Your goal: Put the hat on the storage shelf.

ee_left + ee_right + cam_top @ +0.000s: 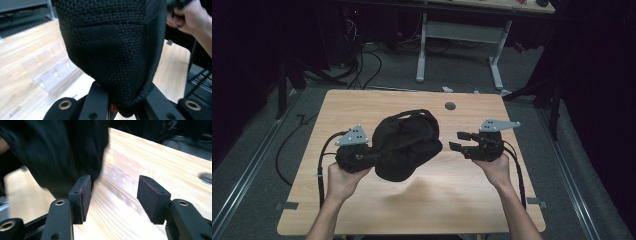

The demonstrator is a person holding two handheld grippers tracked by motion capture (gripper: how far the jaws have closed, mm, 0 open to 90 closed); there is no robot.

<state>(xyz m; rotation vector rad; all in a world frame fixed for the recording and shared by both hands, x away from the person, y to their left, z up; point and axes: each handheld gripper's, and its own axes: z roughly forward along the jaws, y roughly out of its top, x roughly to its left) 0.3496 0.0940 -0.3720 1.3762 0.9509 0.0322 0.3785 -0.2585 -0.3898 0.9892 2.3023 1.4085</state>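
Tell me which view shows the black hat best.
The high view: there the whole black hat shows, held above the table by the left gripper, with the open right gripper beside it. The left gripper view gives only close-up knit fabric pinched between its jaws. The right gripper view shows a blurred dark edge.

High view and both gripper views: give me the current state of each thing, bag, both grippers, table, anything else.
Black fabric bag: crumpled, lifted off the table, held at its left end.
Left gripper: shut on the bag's fabric.
Right gripper: jaws open, holding nothing, just right of the bag.
Wooden table: bare beneath the bag.
Clear plastic stand: lying on the table, untouched.
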